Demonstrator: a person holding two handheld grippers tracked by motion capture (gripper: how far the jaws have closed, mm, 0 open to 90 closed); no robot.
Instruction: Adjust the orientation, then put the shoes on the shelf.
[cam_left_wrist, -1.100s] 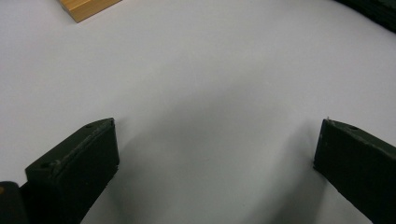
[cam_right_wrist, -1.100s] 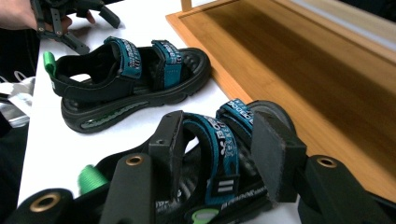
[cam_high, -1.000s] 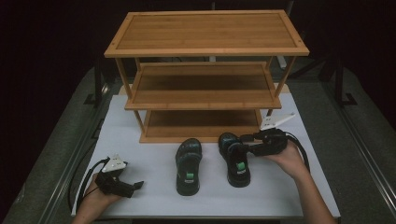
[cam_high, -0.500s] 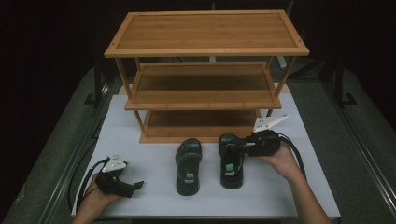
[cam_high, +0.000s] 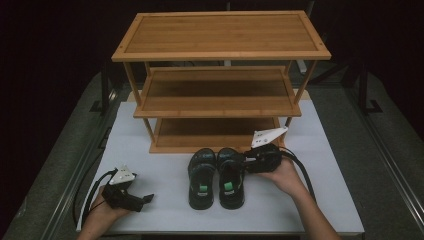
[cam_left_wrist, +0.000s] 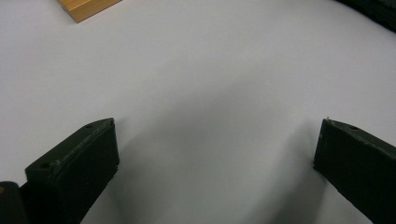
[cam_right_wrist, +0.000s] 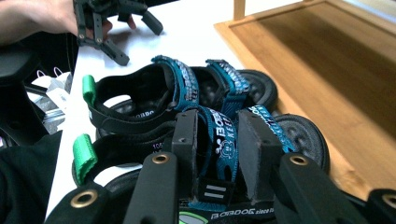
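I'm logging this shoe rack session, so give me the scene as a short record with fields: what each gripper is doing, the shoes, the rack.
right gripper: shut on the blue strap of the right black sandal, jaws having just closed
left gripper: open, nothing between its fingers, over the white table
left black sandal: flat on table, beside the other
three-tier bamboo shoe rack: all shelves bare

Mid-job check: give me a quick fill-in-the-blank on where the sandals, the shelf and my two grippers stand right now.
1. The right gripper has its jaws closed on a strap of the ____ sandal.
2. The left gripper rests with open jaws over the bare white ____.
3. The two sandals stand side by side in front of the wooden rack's ____ shelf.
4. The rack has ____ shelves.

Missing words: right; table; bottom; three
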